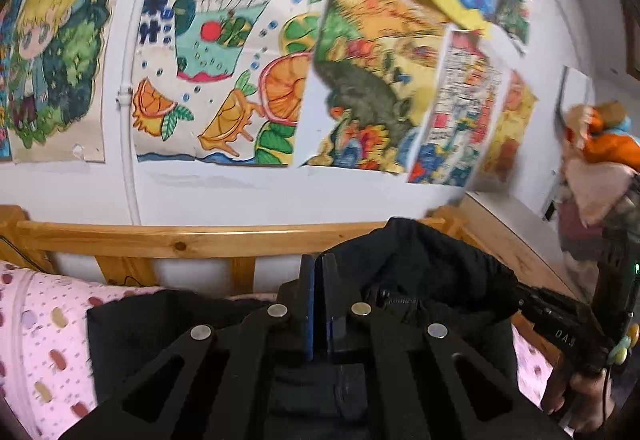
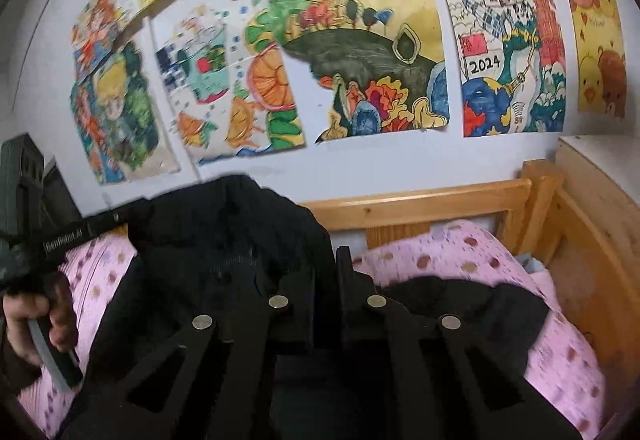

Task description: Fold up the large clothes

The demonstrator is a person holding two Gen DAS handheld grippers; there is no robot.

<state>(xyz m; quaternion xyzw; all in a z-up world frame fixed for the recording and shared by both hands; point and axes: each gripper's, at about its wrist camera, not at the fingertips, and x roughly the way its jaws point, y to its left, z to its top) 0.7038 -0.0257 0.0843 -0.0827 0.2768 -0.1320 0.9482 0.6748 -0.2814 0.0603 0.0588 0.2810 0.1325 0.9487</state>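
A large black garment (image 1: pixel 420 272) hangs lifted between both grippers above a pink dotted bed cover (image 1: pixel 44 320). In the left wrist view my left gripper (image 1: pixel 319 264) is shut on the garment's edge, its blue pads pressed together. In the right wrist view my right gripper (image 2: pixel 326 260) is shut on the black garment (image 2: pixel 224 252), which drapes to the left and down over the cover (image 2: pixel 460 260). The other gripper shows at each view's edge, the right one (image 1: pixel 560 316) and the left one (image 2: pixel 60 236). The garment's lower part is hidden under the gripper bodies.
A wooden bed rail (image 1: pixel 180 236) runs behind the cover, with a corner post (image 2: pixel 540 192) at the right. The white wall (image 1: pixel 240 192) behind carries several coloured drawings. A stuffed toy (image 1: pixel 600 144) sits at the far right.
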